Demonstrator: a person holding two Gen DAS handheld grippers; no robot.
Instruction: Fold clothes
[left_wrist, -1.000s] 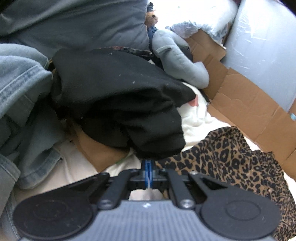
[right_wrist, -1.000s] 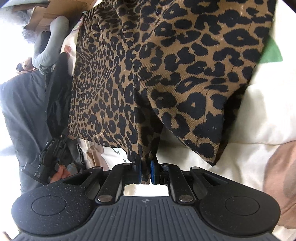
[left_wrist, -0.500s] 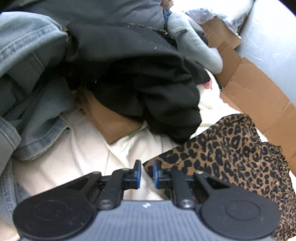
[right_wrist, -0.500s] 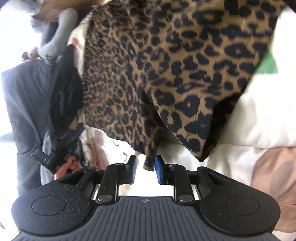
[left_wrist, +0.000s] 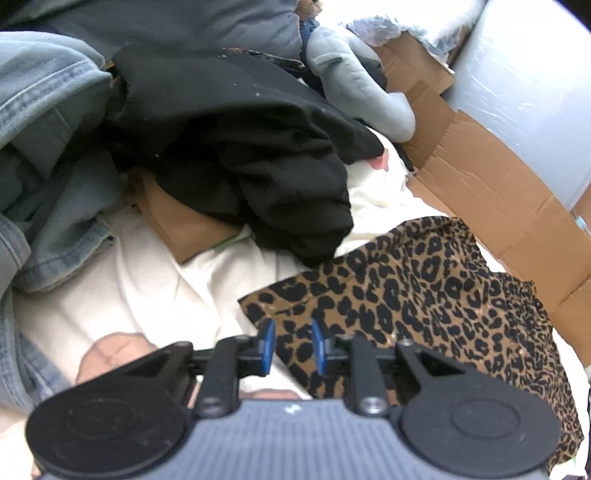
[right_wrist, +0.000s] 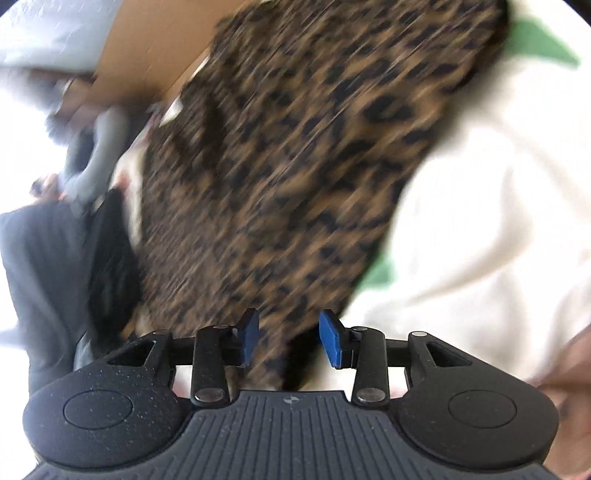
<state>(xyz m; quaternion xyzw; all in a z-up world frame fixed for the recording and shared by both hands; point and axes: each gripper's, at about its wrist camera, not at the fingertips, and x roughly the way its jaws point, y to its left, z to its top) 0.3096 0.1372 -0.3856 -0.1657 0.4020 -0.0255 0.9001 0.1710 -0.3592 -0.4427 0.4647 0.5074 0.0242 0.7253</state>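
Note:
A leopard-print garment (left_wrist: 436, 291) lies folded on a cream cover (left_wrist: 140, 295). In the left wrist view its near corner sits below my left gripper (left_wrist: 293, 345), whose jaws are opening; the blue pads (left_wrist: 269, 339) stand apart and do not press the cloth. The right wrist view is blurred by motion. There the same leopard-print garment (right_wrist: 295, 166) stretches away from my right gripper (right_wrist: 289, 338), whose jaws are also opening, with the garment's edge in the gap but free of the pads (right_wrist: 332, 338).
A black garment (left_wrist: 251, 162) is heaped behind the leopard piece, with denim clothes (left_wrist: 40, 122) at the left and a grey plush toy (left_wrist: 362, 85) beyond. Flattened cardboard (left_wrist: 491, 192) lines the right side. The cream cover carries green patches (right_wrist: 539, 44).
Both grippers went from shut on the leopard garment's edge to open and let it go. The right gripper has swung sideways, blurring its view; the garment's corner now lies flat.

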